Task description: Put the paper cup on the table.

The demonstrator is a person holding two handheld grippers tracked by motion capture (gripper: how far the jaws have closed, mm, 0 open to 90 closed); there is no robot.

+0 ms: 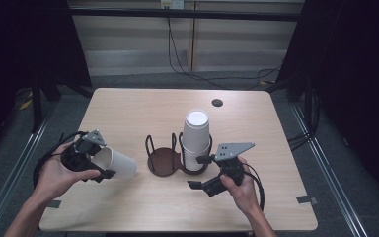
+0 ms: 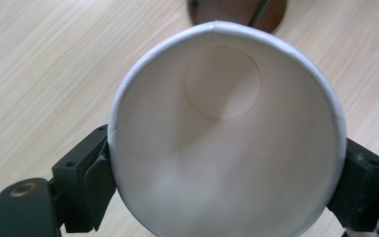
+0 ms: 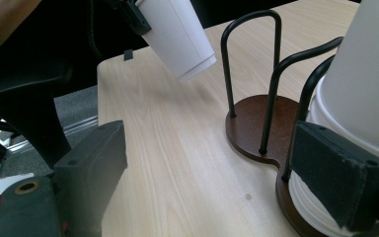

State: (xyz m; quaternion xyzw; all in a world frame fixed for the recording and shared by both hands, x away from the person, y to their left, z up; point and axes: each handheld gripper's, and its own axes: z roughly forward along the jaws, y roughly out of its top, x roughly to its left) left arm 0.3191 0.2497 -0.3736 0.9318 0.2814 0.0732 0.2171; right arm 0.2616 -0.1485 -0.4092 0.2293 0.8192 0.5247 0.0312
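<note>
A single white paper cup (image 1: 118, 164) is held on its side over the table's left part, base pointing right toward the holder. My left gripper (image 1: 103, 161) is shut on its rim. In the left gripper view I look into the cup (image 2: 222, 148), with the left gripper (image 2: 224, 197) pressing a jaw on each side of it. A stack of upside-down white cups (image 1: 196, 140) fills the right ring of a dark wooden wire cup holder (image 1: 162, 163); its left ring is empty. My right gripper (image 1: 200, 172) stands open just in front of the stack. In the right gripper view the right gripper (image 3: 217, 177) has one jaw beside the stack (image 3: 360, 89).
The light wooden table (image 1: 128, 207) has a round cable hole (image 1: 217, 102) at the back. Bare tabletop lies in front of and behind the holder base (image 3: 254, 123). The held cup (image 3: 177, 34) hangs above the table beyond the wire loops. Cables run on the floor behind.
</note>
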